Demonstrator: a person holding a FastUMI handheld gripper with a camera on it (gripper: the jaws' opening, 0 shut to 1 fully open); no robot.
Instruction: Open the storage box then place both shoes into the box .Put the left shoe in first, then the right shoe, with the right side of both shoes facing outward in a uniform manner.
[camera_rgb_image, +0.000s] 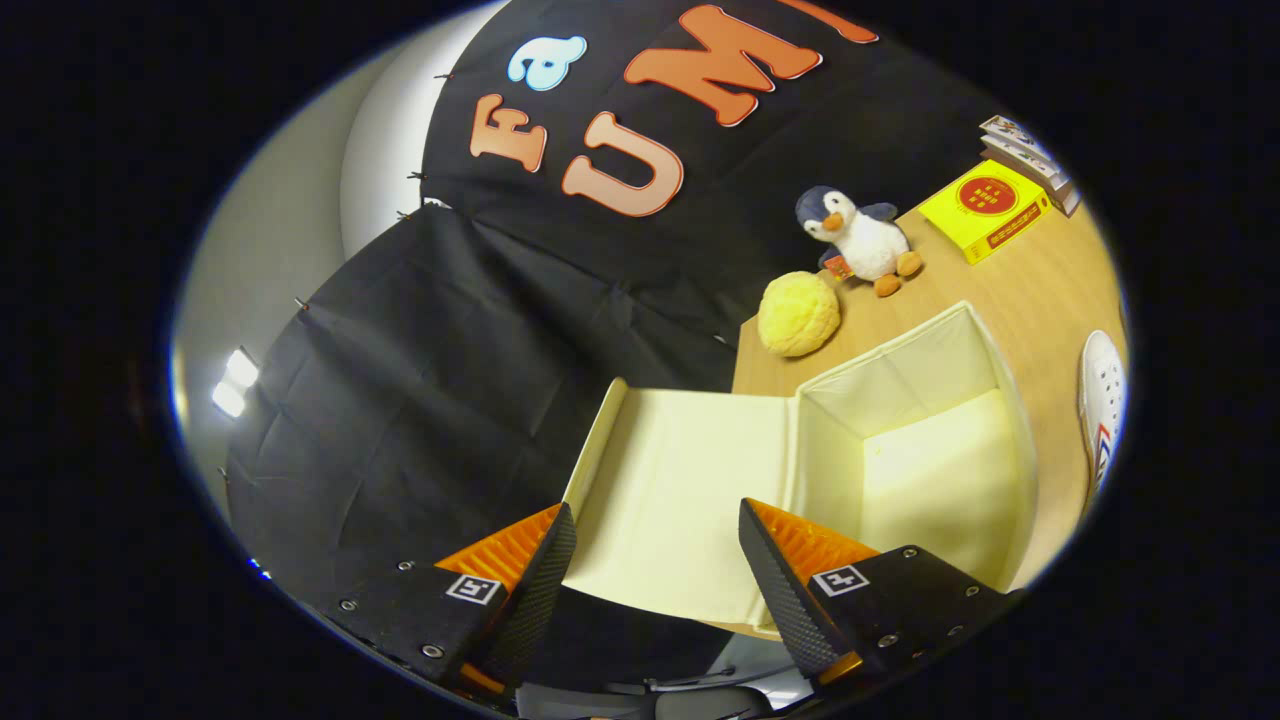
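Gripper view: the gripper (655, 555) hangs spread with nothing between its fingers, the flipped-back lid (680, 490) of the storage box (930, 450) just ahead. That box stands open on the counter (1040, 290) — one white shoe (1103, 400) lies to its right. Beyond it sit a yellow ball (798, 313), a plush penguin (858, 238) and a yellow book (985, 208)
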